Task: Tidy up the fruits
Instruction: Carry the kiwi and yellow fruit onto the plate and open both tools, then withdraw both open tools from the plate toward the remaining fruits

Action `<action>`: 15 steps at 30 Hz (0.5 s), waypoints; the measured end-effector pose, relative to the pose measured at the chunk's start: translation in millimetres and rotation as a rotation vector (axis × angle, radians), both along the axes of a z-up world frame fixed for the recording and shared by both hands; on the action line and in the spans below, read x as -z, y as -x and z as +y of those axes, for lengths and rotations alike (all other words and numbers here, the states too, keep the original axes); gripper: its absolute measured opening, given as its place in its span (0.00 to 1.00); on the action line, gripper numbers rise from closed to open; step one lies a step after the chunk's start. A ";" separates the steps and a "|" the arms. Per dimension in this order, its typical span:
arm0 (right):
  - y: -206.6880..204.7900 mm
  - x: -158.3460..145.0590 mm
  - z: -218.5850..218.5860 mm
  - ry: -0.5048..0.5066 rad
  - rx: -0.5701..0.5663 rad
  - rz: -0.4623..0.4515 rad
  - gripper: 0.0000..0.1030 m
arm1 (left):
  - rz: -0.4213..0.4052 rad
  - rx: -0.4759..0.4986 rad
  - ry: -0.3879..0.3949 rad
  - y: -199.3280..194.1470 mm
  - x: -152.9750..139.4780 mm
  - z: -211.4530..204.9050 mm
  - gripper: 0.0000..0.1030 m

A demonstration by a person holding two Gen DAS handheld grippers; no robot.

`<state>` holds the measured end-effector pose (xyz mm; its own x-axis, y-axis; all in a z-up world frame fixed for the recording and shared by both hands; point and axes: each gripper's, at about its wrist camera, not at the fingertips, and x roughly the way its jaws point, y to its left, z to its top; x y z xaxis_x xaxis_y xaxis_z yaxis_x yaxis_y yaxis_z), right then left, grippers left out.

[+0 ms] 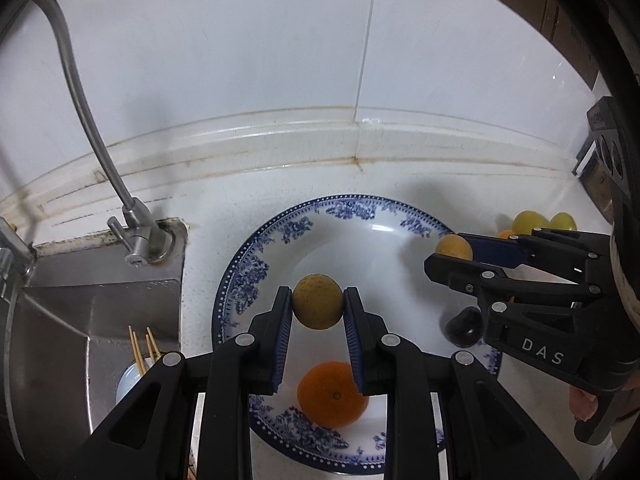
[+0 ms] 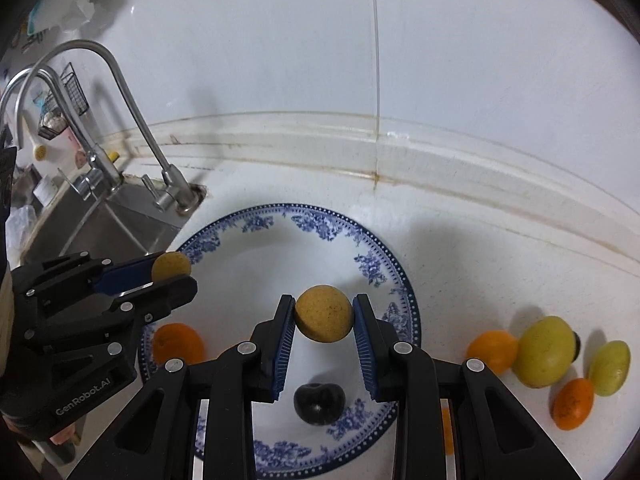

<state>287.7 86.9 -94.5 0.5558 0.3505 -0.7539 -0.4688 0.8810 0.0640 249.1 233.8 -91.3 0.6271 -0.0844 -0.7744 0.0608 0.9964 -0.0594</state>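
A blue-and-white plate lies on the white counter. My left gripper is shut on a small tan round fruit above the plate; it shows in the right wrist view too. My right gripper is shut on a similar tan fruit, seen from the left wrist, also over the plate. An orange and a dark plum lie in the plate.
Loose fruits lie on the counter right of the plate: orange ones and yellow-green ones. A steel sink with a tap is at the left. A tiled wall stands behind.
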 end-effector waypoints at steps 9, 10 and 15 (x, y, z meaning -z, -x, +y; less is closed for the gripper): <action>-9.4 9.5 5.1 -0.006 -0.001 0.043 0.30 | 0.048 0.003 -0.001 -12.9 13.7 0.7 0.25; -9.2 9.3 4.6 -0.008 -0.001 0.042 0.30 | 0.050 0.003 0.002 -13.2 14.2 1.0 0.26; -8.4 6.5 1.1 -0.020 0.010 0.039 0.35 | 0.030 0.004 -0.014 -9.1 7.0 -0.3 0.31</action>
<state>296.1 88.0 -101.0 0.5301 0.3603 -0.7676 -0.4567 0.8840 0.0997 258.2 233.5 -98.3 0.6030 -0.0755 -0.7942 0.0627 0.9969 -0.0472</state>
